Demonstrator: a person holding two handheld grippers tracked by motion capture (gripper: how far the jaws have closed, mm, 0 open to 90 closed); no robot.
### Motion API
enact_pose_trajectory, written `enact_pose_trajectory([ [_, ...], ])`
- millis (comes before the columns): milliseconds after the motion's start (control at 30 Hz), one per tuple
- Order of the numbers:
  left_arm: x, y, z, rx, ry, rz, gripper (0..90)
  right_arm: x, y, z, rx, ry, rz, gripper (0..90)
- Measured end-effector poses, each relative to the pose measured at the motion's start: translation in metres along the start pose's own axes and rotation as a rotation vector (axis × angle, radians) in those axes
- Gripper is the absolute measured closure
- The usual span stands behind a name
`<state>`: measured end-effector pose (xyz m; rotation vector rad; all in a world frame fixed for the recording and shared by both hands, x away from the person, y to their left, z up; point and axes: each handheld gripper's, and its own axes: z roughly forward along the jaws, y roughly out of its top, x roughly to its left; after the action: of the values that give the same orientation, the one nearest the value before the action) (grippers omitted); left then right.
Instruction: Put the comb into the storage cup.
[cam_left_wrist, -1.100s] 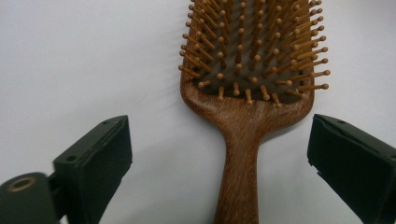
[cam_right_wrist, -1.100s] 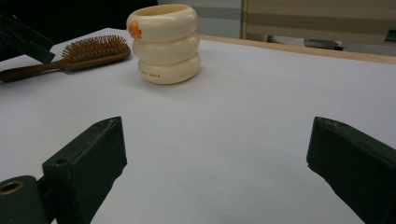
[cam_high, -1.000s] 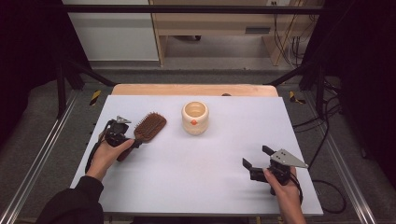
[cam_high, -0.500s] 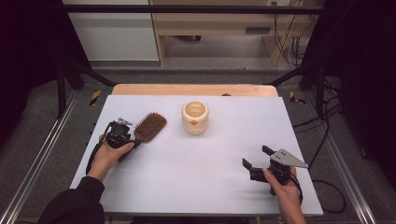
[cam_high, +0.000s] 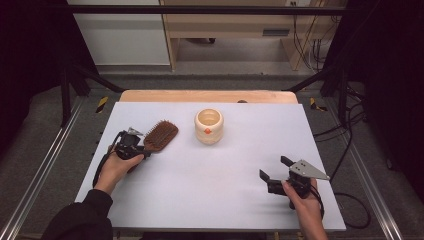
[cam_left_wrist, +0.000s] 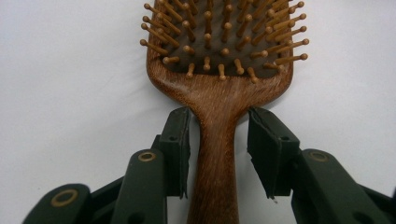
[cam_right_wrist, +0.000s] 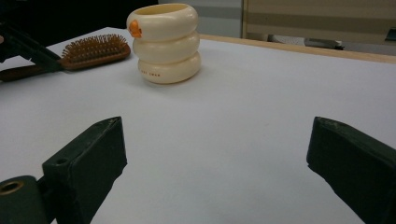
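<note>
A brown wooden hairbrush (cam_high: 161, 135) lies bristles up on the white table (cam_high: 225, 200), at the left. My left gripper (cam_high: 141, 148) is at its handle. In the left gripper view the brush (cam_left_wrist: 219, 56) runs away from me, and the left gripper (cam_left_wrist: 218, 119) is open with one jaw on each side of the handle and a small gap on both sides. My right gripper (cam_high: 274, 168) rests low at the front right, open wide with nothing between its jaws (cam_right_wrist: 215, 135). A cream ribbed cup (cam_high: 209, 126) with an orange mark stands upright mid-table.
In the right gripper view the cup (cam_right_wrist: 166, 42) stands ahead to the left, with the hairbrush (cam_right_wrist: 93, 50) beyond it. A wooden board (cam_high: 210, 96) runs along the table's far edge. Metal rails and cables flank the table.
</note>
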<state>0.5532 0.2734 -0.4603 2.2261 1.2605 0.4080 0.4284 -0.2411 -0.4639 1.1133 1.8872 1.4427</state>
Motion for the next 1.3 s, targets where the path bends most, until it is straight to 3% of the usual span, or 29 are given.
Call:
enact_pose_trajectory([
  [367, -0.002, -0.004, 0.001, -0.006, 0.014, 0.026, 62.1, 0.0, 0.0, 0.0, 0.003, 0.003, -0.002, 5.1],
  [667, -0.002, -0.005, -0.001, -0.004, 0.01, 0.044, 71.4, 0.001, 0.0, 0.0, 0.003, 0.003, -0.002, 5.1],
  [1033, -0.006, -0.004, -0.002, 0.003, 0.035, 0.062, 72.2, 0.0, 0.0, 0.0, -0.002, 0.001, 0.002, 5.1],
  [1200, -0.005, -0.002, -0.007, -0.01, 0.025, 0.05, 72.4, 0.0, 0.0, 0.0, -0.002, 0.0, 0.002, 5.1],
  [1300, -0.005, -0.001, -0.009, 0.008, 0.026, 0.061, 72.4, 0.0, 0.0, 0.0, -0.002, 0.001, 0.002, 5.1],
])
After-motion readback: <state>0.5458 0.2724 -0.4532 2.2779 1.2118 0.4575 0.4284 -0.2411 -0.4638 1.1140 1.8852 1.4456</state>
